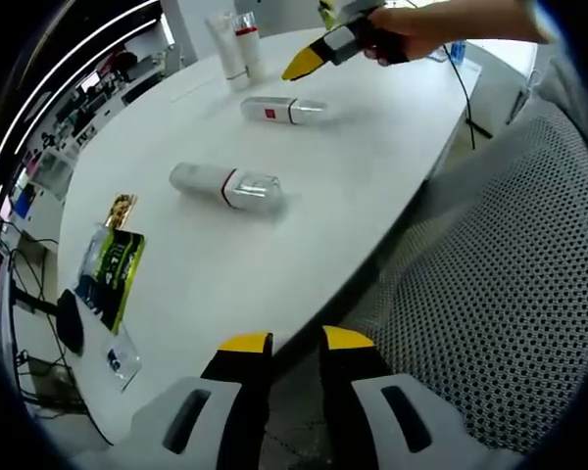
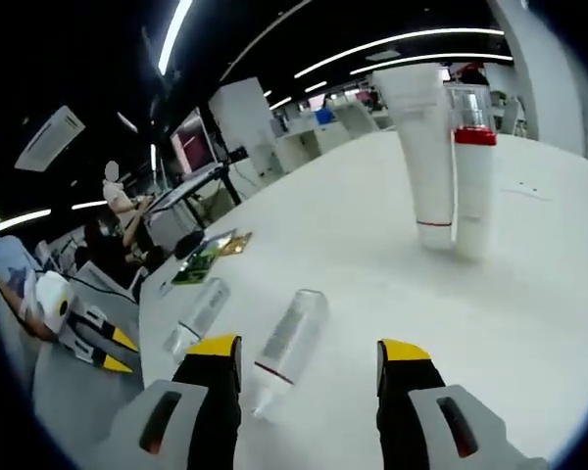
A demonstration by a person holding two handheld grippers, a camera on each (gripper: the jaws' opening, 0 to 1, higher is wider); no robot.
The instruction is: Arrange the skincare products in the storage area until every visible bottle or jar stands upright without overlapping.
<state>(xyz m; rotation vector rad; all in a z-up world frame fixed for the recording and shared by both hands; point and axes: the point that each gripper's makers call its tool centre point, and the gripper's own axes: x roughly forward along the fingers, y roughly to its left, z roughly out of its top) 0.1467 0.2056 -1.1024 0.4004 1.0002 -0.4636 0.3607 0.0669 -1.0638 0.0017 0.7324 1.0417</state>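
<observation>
**White table, two bottles down, two up**

White table (image 1: 372,166) with four skincare things on it. Near bottle (image 1: 225,186) flat on its side, clear cap to the right. Far bottle (image 1: 282,110) flat too, just past it. Tube (image 1: 225,44) and red-cap bottle (image 1: 247,41) upright side by side at the far edge, touching or nearly so.

Left gripper (image 1: 296,343) low by the near table edge, over a mesh chair (image 1: 510,294), yellow tips a little apart, holding nothing.

Right gripper (image 2: 309,352) held out by a hand (image 1: 412,34) over the far end, tips wide apart around the capped end of the far bottle, not squeezing it.

Green packet (image 1: 113,269) flat at the left side.
</observation>
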